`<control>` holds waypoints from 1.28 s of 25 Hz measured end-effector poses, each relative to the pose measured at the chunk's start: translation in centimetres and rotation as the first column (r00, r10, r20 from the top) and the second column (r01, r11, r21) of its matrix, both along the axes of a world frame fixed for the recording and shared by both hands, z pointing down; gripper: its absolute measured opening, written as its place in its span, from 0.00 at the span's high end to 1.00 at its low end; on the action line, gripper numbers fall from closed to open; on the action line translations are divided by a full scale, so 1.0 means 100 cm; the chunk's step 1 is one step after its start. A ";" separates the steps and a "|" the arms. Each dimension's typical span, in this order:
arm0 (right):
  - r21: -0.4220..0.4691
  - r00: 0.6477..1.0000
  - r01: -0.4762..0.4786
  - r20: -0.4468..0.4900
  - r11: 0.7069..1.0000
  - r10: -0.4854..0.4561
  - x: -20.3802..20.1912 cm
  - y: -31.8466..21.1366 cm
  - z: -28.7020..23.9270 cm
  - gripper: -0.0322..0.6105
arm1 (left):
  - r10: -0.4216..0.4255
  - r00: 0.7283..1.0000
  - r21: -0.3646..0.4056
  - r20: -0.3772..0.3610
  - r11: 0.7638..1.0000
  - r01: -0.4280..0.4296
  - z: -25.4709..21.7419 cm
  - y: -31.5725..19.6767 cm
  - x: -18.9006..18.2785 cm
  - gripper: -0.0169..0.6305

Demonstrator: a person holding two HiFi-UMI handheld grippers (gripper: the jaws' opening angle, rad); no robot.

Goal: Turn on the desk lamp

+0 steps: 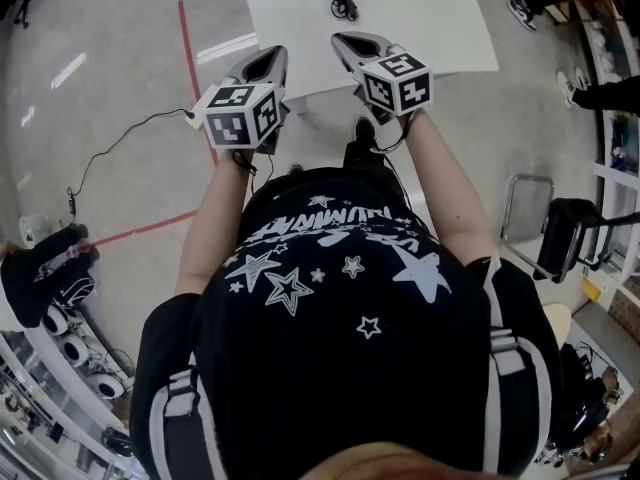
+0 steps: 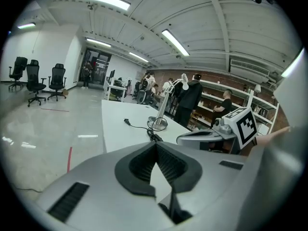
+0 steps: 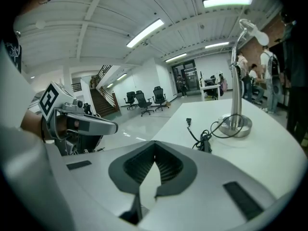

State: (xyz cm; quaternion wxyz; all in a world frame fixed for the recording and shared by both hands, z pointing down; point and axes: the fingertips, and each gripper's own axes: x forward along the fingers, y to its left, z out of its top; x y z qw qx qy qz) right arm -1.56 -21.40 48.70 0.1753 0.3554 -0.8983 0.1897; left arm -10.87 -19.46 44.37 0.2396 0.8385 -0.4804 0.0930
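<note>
**Both grippers shut, lamp far down the table**

The left gripper (image 1: 271,56) and the right gripper (image 1: 344,40) are held out side by side, close to the near edge of the white table (image 1: 430,18). Each gripper's own view shows its jaws pressed together with nothing between them.

The head view looks down on the person's black star shirt (image 1: 340,298), both arms and a red tape line (image 1: 190,48) on the floor. It only shows a bit of the desk lamp's base at the very top. The right gripper view shows the whole desk lamp (image 3: 235,81). It stands on the far part of the table, well apart from both grippers. Its silver pole goes straight up from a round base, and its head bends over to the right in that view.

A black cable (image 3: 204,139) lies on the table between the grippers and the lamp, with a bunched part and a loose plug. It runs up to the base.

The left gripper view shows office chairs (image 2: 36,81) far off on the left, and people (image 2: 192,97) by shelves behind the lamp.
</note>
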 end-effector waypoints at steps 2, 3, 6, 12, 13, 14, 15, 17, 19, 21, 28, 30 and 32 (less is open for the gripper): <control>0.012 1.000 -0.021 -0.006 1.000 0.021 -0.003 0.010 -0.003 0.95 | 0.019 1.000 0.003 -0.006 1.000 -0.019 0.000 0.009 -0.004 0.96; 0.018 0.999 -0.036 -0.007 0.999 0.036 -0.003 0.015 -0.005 0.95 | 0.030 0.999 0.005 -0.010 1.000 -0.030 -0.001 0.014 -0.007 0.96; 0.029 0.995 -0.096 -0.014 0.995 0.096 -0.004 0.034 -0.009 0.95 | 0.080 0.997 0.012 -0.022 0.997 -0.080 -0.003 0.027 -0.010 0.96; 0.038 0.977 -0.209 -0.031 0.977 0.210 -0.007 0.084 -0.010 0.95 | 0.184 0.982 0.029 -0.048 0.983 -0.182 -0.006 0.057 -0.013 0.96; 0.042 0.974 -0.225 -0.032 0.973 0.226 -0.007 0.092 -0.011 0.95 | 0.196 0.979 0.030 -0.053 0.980 -0.195 -0.007 0.061 -0.012 0.96; 0.048 0.970 -0.240 -0.034 0.970 0.242 -0.006 0.099 -0.013 0.95 | 0.208 0.977 0.031 -0.057 0.978 -0.206 -0.008 0.065 -0.011 0.96; 0.055 0.966 -0.254 -0.037 0.966 0.256 -0.004 0.105 -0.016 0.95 | 0.219 0.974 0.031 -0.061 0.976 -0.217 -0.009 0.069 -0.008 0.96; 0.069 0.959 -0.276 -0.045 0.959 0.279 0.002 0.116 -0.022 0.95 | 0.238 0.969 0.036 -0.067 0.971 -0.236 -0.012 0.077 -0.002 0.96; 0.082 0.953 -0.293 -0.054 0.953 0.298 0.012 0.125 -0.027 0.95 | 0.250 0.965 0.045 -0.074 0.968 -0.247 -0.017 0.083 0.007 0.96; 0.092 0.947 -0.310 -0.060 0.946 0.316 0.022 0.133 -0.032 0.95 | 0.259 0.963 0.055 -0.079 0.965 -0.255 -0.022 0.089 0.015 0.96; 0.095 0.924 -0.379 -0.020 0.920 0.383 0.045 0.154 -0.040 0.95 | 0.280 0.958 0.075 -0.066 0.959 -0.275 -0.032 0.110 0.032 0.96; 0.095 0.923 -0.380 -0.020 0.920 0.384 0.050 0.163 -0.038 0.95 | 0.280 0.958 0.080 -0.058 0.958 -0.275 -0.034 0.118 0.037 0.96; 0.101 0.926 -0.375 -0.019 0.922 0.378 0.052 0.172 -0.039 0.95 | 0.278 0.959 0.084 -0.052 0.958 -0.273 -0.037 0.127 0.038 0.96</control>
